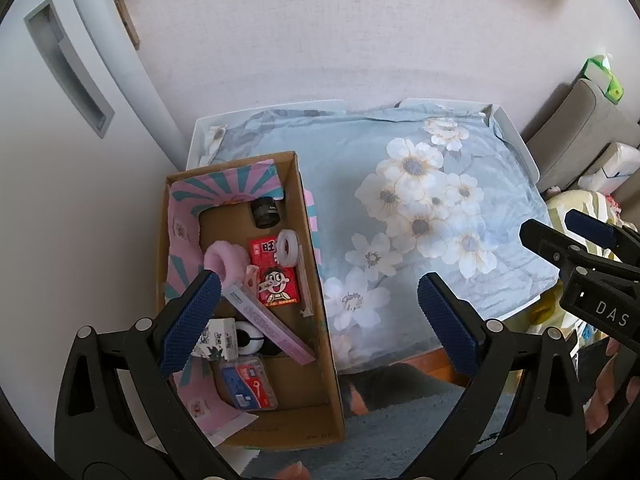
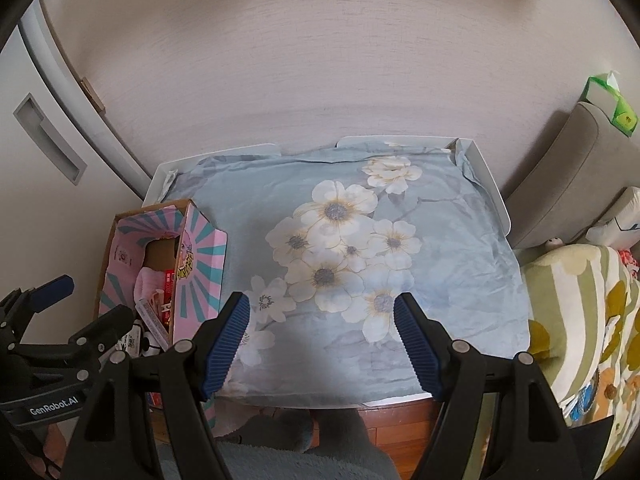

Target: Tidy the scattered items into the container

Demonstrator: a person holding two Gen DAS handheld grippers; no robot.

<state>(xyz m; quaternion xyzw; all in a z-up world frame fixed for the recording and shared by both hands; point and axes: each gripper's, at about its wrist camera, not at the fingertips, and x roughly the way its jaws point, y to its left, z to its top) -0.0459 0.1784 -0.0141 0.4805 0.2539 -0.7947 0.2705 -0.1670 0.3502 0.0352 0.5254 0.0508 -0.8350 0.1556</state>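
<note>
Left tongs: my left tongs (image 1: pixel 318 302) hang with their blue pads spread wide and nothing between them, one pad over the box, the other over the cloth.
Right tongs: my right tongs (image 2: pixel 322 338) stand apart too, empty, above the flowered cloth.
Container: the open brown cardboard box with pink-and-teal striped flaps (image 1: pixel 320 364) sits on the left side of the tabletop, beside the white cabinet door (image 1: pixel 60 160).
Inside the box: a fluffy pink hair scrunchie (image 1: pixel 220 260), a red snack packet with a cartoon face (image 1: pixel 276 276), a white roll of tape (image 1: pixel 289 246), a short black cylinder (image 1: pixel 265 212), a long pink flat box (image 1: pixel 268 326), a clear plastic case with blue and red contents (image 1: pixel 248 384), and a small white printed carton (image 1: pixel 218 340), all lying loosely together on the bottom.
Tabletop: a pale blue cloth printed with white flowers (image 2: pixel 344 256) covers it; its white raised rim (image 2: pixel 486 176) shows at the far edge.
Right of the tabletop: a grey cushion (image 2: pixel 576 172) with a green tissue pack (image 2: pixel 608 100) on top, and a striped yellow-green fabric (image 2: pixel 580 312) nearer me.
</note>
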